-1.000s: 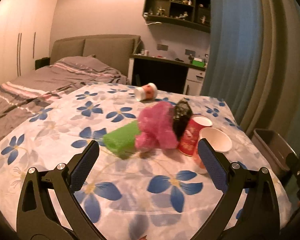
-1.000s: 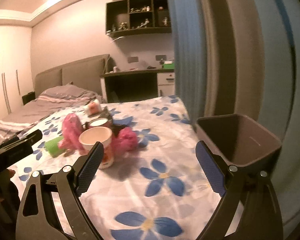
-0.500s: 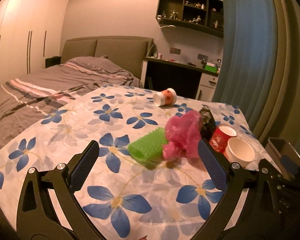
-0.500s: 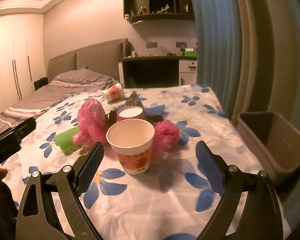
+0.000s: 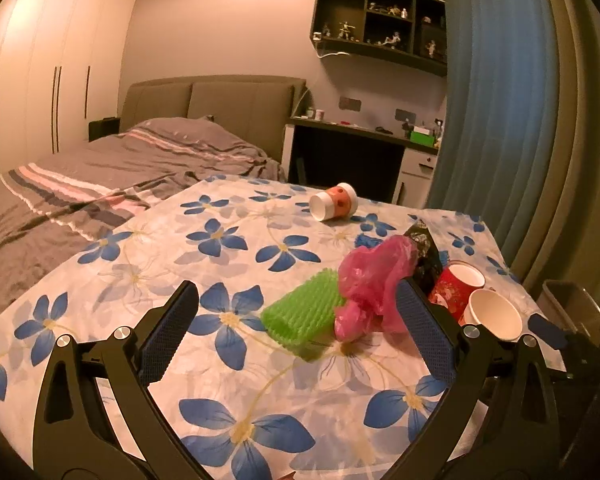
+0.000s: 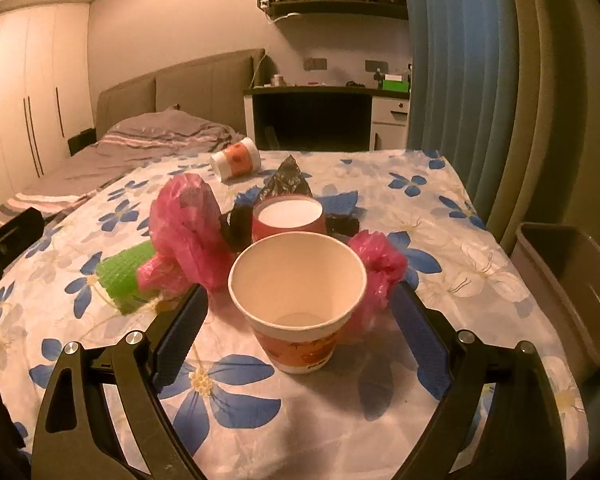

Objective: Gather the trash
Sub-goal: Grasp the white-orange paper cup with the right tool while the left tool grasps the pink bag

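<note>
Nearby, bin (image 6: 572, 292) beside tablecloth (image 6: 480, 264) edge.

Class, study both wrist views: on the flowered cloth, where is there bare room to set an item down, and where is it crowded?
Free: the wide stretch of flowered cloth between the bed and the green foam sleeve, and the strip between the near paper cup and the bin. Crowded: the cluster of pink bag, red cup and black wrapper.
</note>
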A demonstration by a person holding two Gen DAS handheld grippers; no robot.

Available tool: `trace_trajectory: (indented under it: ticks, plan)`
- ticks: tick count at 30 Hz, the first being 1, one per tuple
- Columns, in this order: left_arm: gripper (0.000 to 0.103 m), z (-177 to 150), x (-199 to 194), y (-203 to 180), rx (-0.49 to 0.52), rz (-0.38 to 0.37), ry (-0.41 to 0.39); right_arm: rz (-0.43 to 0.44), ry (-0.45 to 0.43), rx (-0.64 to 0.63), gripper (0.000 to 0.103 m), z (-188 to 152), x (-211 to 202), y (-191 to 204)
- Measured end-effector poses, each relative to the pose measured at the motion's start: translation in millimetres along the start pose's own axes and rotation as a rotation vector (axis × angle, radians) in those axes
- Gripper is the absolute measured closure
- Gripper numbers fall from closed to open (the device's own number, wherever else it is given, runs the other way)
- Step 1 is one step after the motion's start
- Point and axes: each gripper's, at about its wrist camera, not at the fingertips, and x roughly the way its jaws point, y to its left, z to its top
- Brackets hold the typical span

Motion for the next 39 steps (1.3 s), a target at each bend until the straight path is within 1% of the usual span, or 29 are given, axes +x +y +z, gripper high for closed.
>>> trace_trajectory:
  ticks: [4, 9, 15, 20, 21, 23, 25, 26, 27, 29, 31, 32, 34, 35, 37, 39]
  plan:
    - [0.006, -1.2, 5.9, -2.2, 0.007, -0.010, 0.014, -0.008, 0.005, -0.001, 0.015, 1.1, 6.1, 0.7]
    - [0.006, -1.7, 13.1, -7.1, 0.024, -0.023, 0.022, -0.008, 0.020, -0.002, 0.029, 3.0, 14.5, 1.0]
    - [0.006, -1.2, 23.3, -13.9, 0.031, -0.047, 0.037, 0.003, 0.007, -0.003, 0.039, 1.6, 12.3, -0.2]
    - [0.006, 0.4, 34.7, -27.6, 0.055, -0.076, 0.047, 0.012, -0.027, 0.024, 0.040, -1.0, -2.2, -8.4]
    - [0.007, 1.5, 38.3, -31.4, 0.057, -0.085, 0.051, 0.011, -0.036, 0.030, 0.040, -1.7, -6.4, -11.0]
    - [0.012, 3.0, 44.4, -38.8, 0.068, -0.096, 0.058, 0.007, -0.053, 0.041, 0.040, -2.1, -14.6, -16.0]
    - [0.020, 3.4, 51.4, -48.1, 0.090, -0.113, 0.064, 0.002, -0.070, 0.052, 0.040, -2.5, -22.8, -22.3]
    - [0.022, 3.7, 58.3, -53.7, 0.100, -0.126, 0.078, 0.002, -0.073, 0.057, 0.040, -2.6, -24.9, -24.6]
    - [0.028, 3.6, 62.4, -56.7, 0.103, -0.133, 0.088, 0.001, -0.074, 0.062, 0.040, -2.8, -27.1, -27.1]
    - [0.033, 3.8, 73.6, -63.3, 0.112, -0.146, 0.110, -0.001, -0.077, 0.069, 0.040, -4.2, -31.4, -31.4]
    - [0.041, 3.7, 84.6, -67.5, 0.114, -0.156, 0.133, -0.002, -0.079, 0.073, 0.040, -5.4, -35.4, -34.1]
    - [0.043, 3.7, 88.6, -68.7, 0.114, -0.158, 0.143, -0.002, -0.083, 0.075, 0.040, -5.7, -37.8, -35.9]
    - [0.056, 3.0, 96.7, -71.1, 0.117, -0.164, 0.169, -0.001, -0.090, 0.076, 0.040, -6.0, -42.4, -38.5]
    - [0.061, 2.2, 99.9, -71.5, 0.114, -0.174, 0.184, 0.000, -0.092, 0.077, 0.040, -6.3, -44.2, -39.0]
    - [0.086, 1.0, 102.0, -69.2, 0.094, -0.198, 0.206, 0.001, -0.098, 0.079, 0.040, -6.9, -46.9, -41.2]
    - [0.096, 1.2, 98.5, -67.3, 0.089, -0.204, 0.200, 0.001, -0.099, 0.083, 0.040, -7.0, -48.4, -43.3]
